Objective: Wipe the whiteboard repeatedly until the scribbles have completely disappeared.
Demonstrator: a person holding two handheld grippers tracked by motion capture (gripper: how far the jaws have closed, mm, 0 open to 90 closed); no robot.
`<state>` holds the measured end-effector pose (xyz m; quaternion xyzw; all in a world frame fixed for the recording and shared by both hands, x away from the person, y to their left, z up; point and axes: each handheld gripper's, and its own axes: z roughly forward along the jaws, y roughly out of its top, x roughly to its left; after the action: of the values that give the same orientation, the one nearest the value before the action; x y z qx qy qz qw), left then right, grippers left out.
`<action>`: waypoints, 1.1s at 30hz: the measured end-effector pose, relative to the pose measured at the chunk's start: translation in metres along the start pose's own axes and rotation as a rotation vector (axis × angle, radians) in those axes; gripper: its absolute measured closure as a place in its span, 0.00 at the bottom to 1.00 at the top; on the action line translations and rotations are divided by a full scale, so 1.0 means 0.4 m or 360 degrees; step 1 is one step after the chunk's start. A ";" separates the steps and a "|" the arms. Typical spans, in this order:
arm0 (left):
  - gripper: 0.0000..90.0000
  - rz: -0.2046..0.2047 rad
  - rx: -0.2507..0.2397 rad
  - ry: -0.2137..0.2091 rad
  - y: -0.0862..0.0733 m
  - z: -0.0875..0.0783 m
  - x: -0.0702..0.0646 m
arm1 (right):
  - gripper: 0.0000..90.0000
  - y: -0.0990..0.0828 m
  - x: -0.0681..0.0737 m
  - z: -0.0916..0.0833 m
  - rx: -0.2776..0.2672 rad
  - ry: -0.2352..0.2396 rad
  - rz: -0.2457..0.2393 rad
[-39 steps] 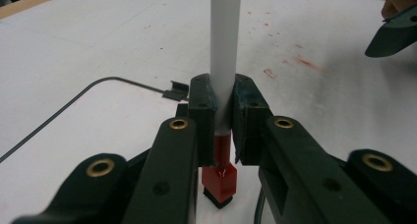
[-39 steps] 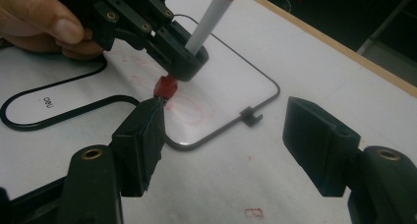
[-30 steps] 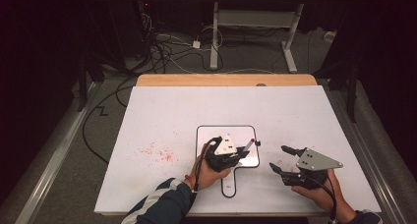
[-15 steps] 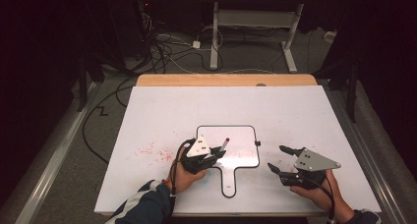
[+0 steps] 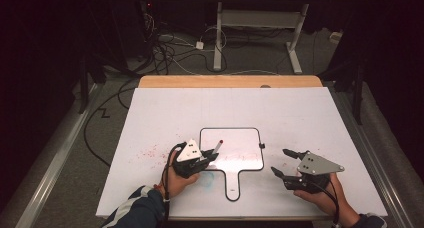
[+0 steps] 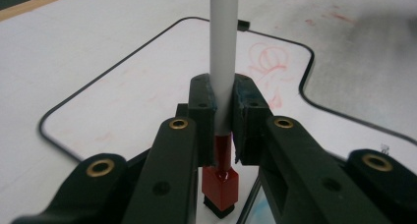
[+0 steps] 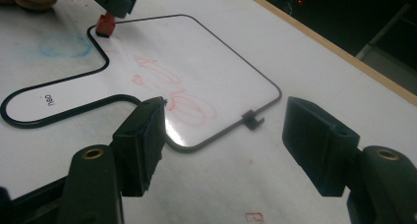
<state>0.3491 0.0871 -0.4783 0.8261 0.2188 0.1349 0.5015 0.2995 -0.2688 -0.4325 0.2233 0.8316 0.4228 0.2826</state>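
1. The slim white marker with a red end (image 6: 222,62) is the thing in hand. It sits clamped between the pads of the left tool (image 5: 209,158), its red, block-shaped lower end (image 6: 220,184) hanging below the pads and its white barrel rising past them.

2. In the high view the marker (image 5: 218,146) tilts up and away from the person, its long axis leaning over the lower left corner of the small white handheld board with a thin black rim and a stubby handle (image 5: 256,148).

3. That board lies flat on the white bench (image 5: 150,113), its handle pointing toward the person. Faint red scribbles (image 7: 172,94) cross its face.

4. The relation the coming move turns on: the scribbles lie to the right of the marker's lower end, toward the board's middle, so the left tool would likely have to travel that way along the board. The left hand is the nearer one.

5. The right tool (image 5: 286,163) rests on the bench just right of the board's handle, its jaws standing apart with nothing between them.

6. The right tool's view shows the scribbles plainly, plus a pale blue ring (image 7: 65,45) on the bench beside the handle. The left tool's view shows the grip on the barrel.
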 end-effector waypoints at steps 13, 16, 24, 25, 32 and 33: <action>0.88 0.0083 -0.0012 -0.0148 0.055 0.096 -0.062 | 0.38 -0.004 -0.003 -0.006 0.0000 -0.0010 0.0000; 0.88 0.0094 -0.0009 -0.0149 0.057 0.097 -0.063 | 0.38 -0.005 -0.004 -0.008 -0.0001 -0.0014 0.0003; 0.88 0.0102 0.0021 -0.0110 0.055 0.079 -0.050 | 0.38 -0.005 -0.002 -0.003 0.0005 -0.0002 0.0017; 0.88 0.0102 0.0021 -0.0110 0.055 0.079 -0.050 | 0.38 -0.005 -0.002 -0.003 0.0001 0.0006 0.0028; 0.88 0.0111 -0.0008 -0.0064 0.065 0.076 -0.048 | 0.41 0.017 0.004 0.019 -0.0026 0.0074 0.0136; 0.88 0.0118 -0.0011 -0.0067 0.067 0.080 -0.052 | 0.41 0.017 0.004 0.019 -0.0026 0.0074 0.0136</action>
<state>0.3514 0.0415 -0.4691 0.8345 0.1770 0.1367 0.5036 0.3042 -0.2597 -0.4309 0.2464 0.8242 0.4462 0.2467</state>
